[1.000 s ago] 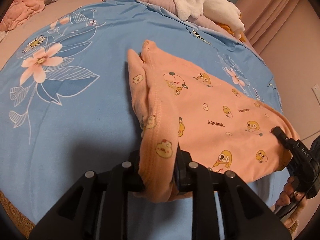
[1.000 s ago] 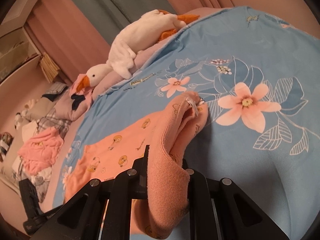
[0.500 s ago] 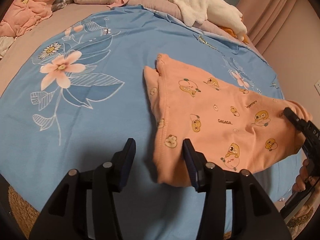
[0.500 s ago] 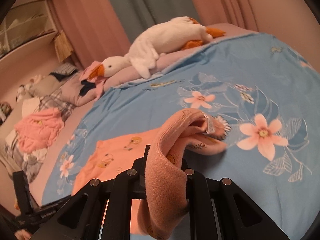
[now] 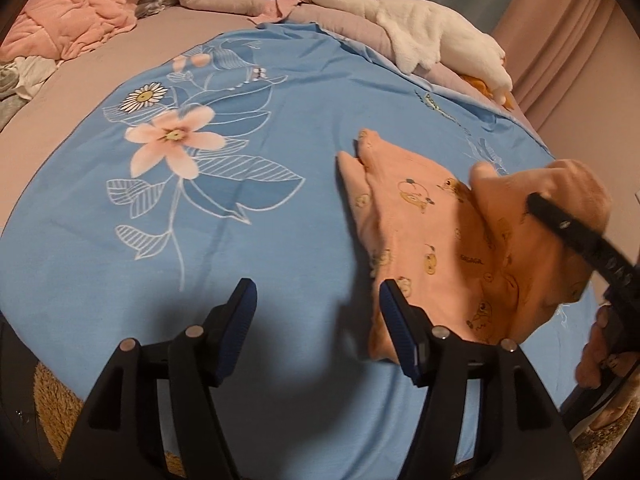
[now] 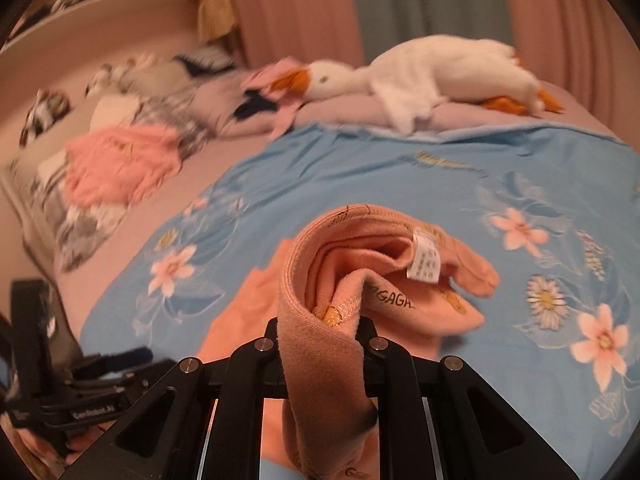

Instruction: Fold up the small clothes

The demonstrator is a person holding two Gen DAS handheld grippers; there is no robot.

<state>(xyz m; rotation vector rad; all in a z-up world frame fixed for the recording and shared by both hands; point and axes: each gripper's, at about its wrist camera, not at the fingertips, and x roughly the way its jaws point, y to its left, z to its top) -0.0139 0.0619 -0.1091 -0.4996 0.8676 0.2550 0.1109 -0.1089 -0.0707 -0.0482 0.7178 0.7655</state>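
Observation:
A small orange garment (image 5: 436, 240) with yellow cartoon prints lies on the blue floral sheet (image 5: 200, 208). My left gripper (image 5: 316, 320) is open and empty, low over the sheet just left of the garment's near edge. My right gripper (image 6: 322, 344) is shut on the garment's waistband (image 6: 320, 320) and holds that end lifted and curled over the rest; a white label (image 6: 424, 260) shows inside. In the left wrist view the right gripper's finger (image 5: 576, 236) pinches the raised fold at the right.
A white plush goose (image 5: 416, 32) lies along the far edge of the bed. A pink garment (image 5: 76, 4) and other clothes are piled at the far left. Pink curtains (image 6: 296, 12) hang behind the bed. Brown rug (image 5: 52, 408) shows below the sheet's near edge.
My left gripper let go of the garment's edge, opened wide and drew back to the left. My right gripper lifted its end and carried it over toward the left.

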